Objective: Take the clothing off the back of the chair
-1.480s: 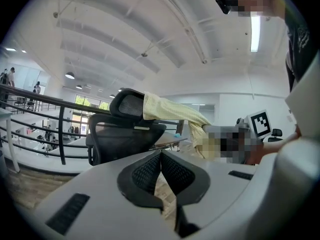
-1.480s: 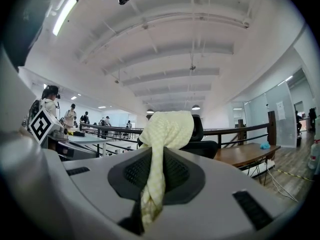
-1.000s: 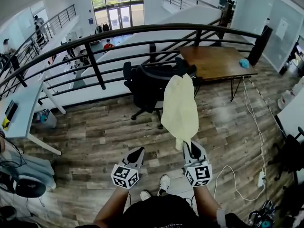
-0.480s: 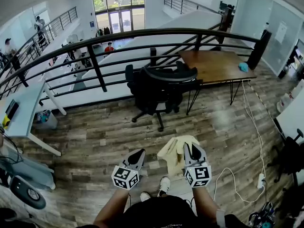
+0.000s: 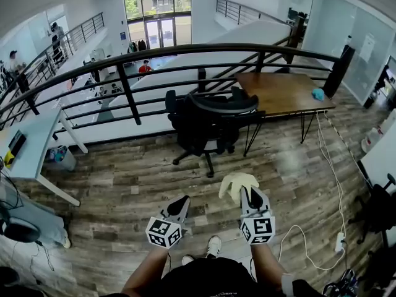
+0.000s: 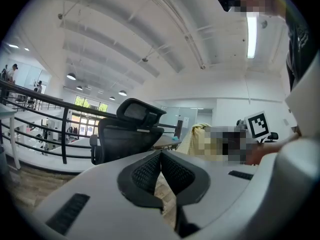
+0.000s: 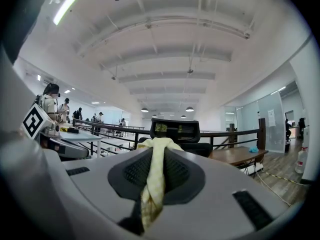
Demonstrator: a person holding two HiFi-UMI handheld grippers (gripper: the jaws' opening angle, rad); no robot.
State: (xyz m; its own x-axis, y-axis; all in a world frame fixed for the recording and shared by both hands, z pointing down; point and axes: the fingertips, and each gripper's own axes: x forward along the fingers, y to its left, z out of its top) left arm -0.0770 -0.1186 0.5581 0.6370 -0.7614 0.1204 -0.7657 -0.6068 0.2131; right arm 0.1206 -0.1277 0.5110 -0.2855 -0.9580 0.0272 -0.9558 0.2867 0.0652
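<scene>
Clothing [image 5: 236,184] is off. It's well clear of the chair [image 5: 207,119], on my side of it, and the chair's back looks bare. My right gripper [image 5: 252,197] has its jaws clamped on a bunched fold of the pale yellow cloth. My left gripper [image 5: 179,204] sits farther from the chair, jaws together on nothing. My call: keep the pinch firm and the loose end off the floor [image 5: 124,178].

L claw [image 5: 180,203], R claw [image 5: 250,195]: grey, b&w marker cubes [image 5: 164,231]; black shirt [image 5: 210,278], white shoe [image 5: 214,241]
</scene>
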